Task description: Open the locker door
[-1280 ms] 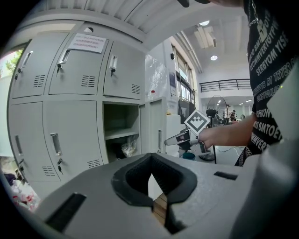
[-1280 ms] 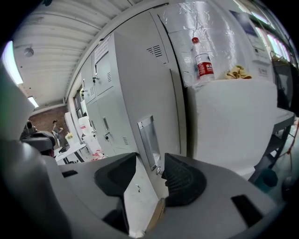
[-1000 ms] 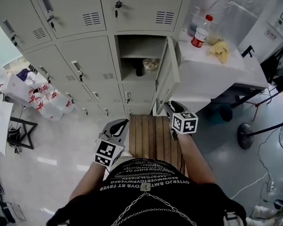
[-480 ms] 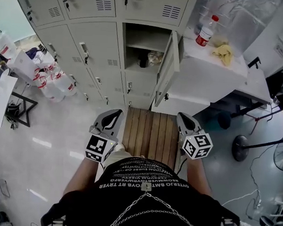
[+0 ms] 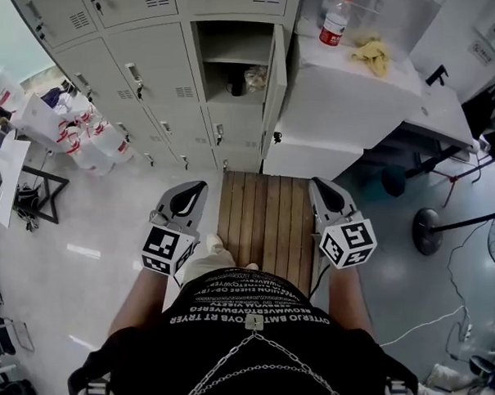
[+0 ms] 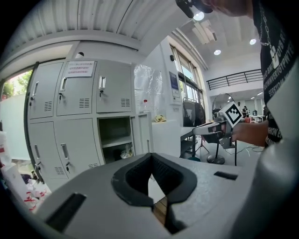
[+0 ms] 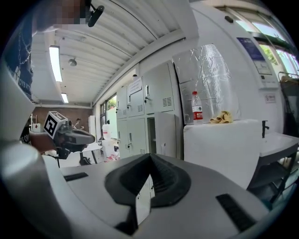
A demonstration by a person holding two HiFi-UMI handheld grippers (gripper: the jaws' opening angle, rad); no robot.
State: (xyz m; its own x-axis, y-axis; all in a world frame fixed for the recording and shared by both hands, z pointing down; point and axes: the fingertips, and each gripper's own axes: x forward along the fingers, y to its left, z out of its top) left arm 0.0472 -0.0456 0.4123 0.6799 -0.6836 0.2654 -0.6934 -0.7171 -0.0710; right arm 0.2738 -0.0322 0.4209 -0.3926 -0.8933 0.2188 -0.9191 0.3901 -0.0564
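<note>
The grey locker bank (image 5: 147,65) fills the top of the head view. One middle compartment (image 5: 238,49) stands open, and its door (image 5: 275,79) is swung out to the right, seen edge-on. A bag and a dark object (image 5: 246,78) lie on its lower shelf. Both grippers hang low near the person's body, well short of the lockers. My left gripper (image 5: 197,186) is shut and empty. My right gripper (image 5: 318,185) is shut and empty too. The left gripper view shows the open compartment (image 6: 114,137) past the left gripper (image 6: 150,155). The right gripper (image 7: 150,156) faces the door (image 7: 166,133).
A wooden platform (image 5: 267,218) lies on the floor before the open locker. A white cabinet (image 5: 350,107) to the right carries a bottle (image 5: 335,20) and a yellow cloth (image 5: 373,51). White bags (image 5: 94,145) sit at the left, a fan base (image 5: 430,229) at the right.
My right gripper has drawn back from the door's edge toward the body and its jaws have closed. The left gripper stays low. The door stays open.
</note>
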